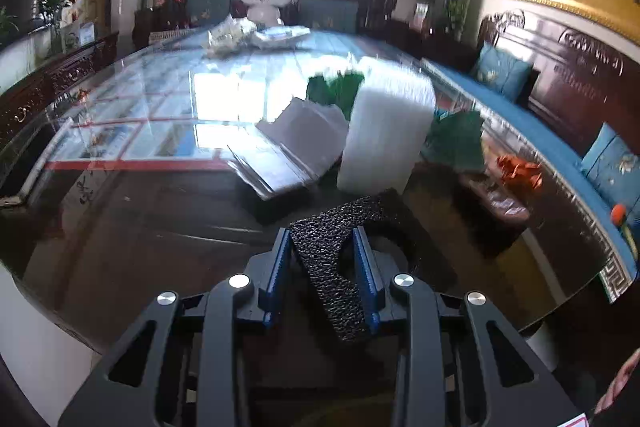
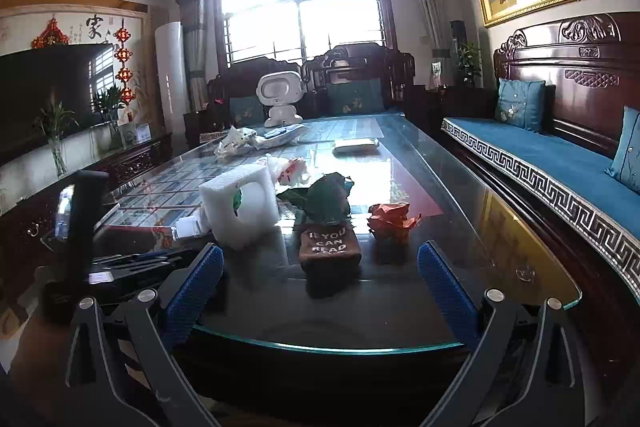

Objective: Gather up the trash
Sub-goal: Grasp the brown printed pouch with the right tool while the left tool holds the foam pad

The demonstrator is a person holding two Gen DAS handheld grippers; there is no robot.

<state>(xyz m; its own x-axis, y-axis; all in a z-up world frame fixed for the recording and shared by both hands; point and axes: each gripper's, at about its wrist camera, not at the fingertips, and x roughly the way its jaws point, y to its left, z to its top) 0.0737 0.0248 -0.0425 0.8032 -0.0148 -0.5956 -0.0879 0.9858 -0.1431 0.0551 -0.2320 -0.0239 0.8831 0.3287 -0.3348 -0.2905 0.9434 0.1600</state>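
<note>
Between the left tool's blue pads, black foam piece.

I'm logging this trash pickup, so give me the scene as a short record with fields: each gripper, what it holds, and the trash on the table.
left gripper: shut on black foam piece
right gripper: open, holding nothing
surface: glass-topped table
trash on table: white foam block, crumpled orange paper, dark green wrapper
also on table: brown item lettered "IF YOU CAN READ"
</note>
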